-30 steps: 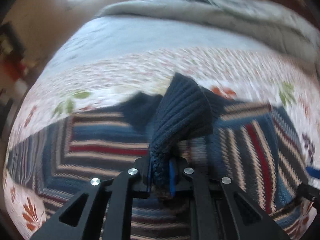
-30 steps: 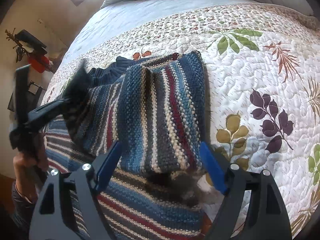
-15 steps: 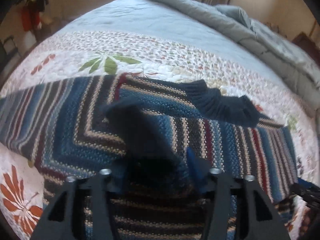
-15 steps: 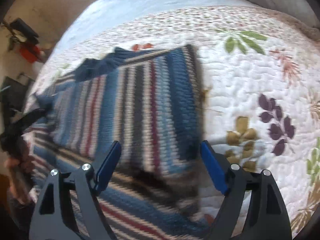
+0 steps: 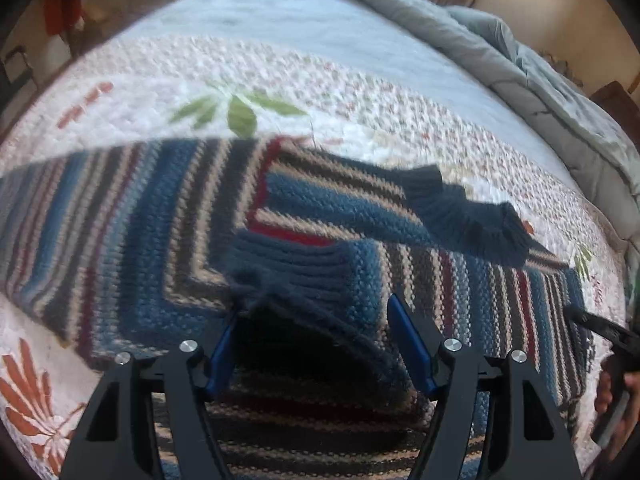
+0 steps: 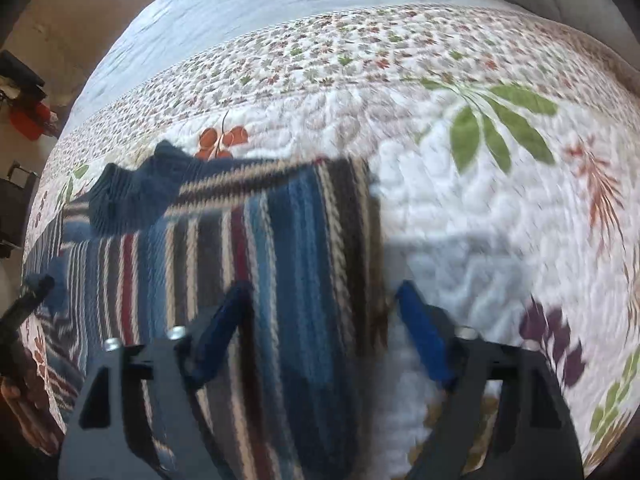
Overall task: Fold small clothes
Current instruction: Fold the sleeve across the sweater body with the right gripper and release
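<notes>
The striped sweater (image 5: 160, 216) is lying flat on the quilt (image 6: 460, 208), long axis running across the bed, neck band pointing toward the pillows. The left gripper (image 5: 312, 332), jaws just opening, is letting go of the cuff (image 5: 292, 268), which is springing up and could unroll. The right gripper (image 6: 324, 316), jaws closing but apparently not yet pinching, is straddling the sweater's edge and could bunch it.

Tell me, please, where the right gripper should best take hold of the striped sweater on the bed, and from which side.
Probably the sweater's straight right edge, from above. The edge lies flat on the quilt, and the right gripper is open astride it, pointing down.
</notes>
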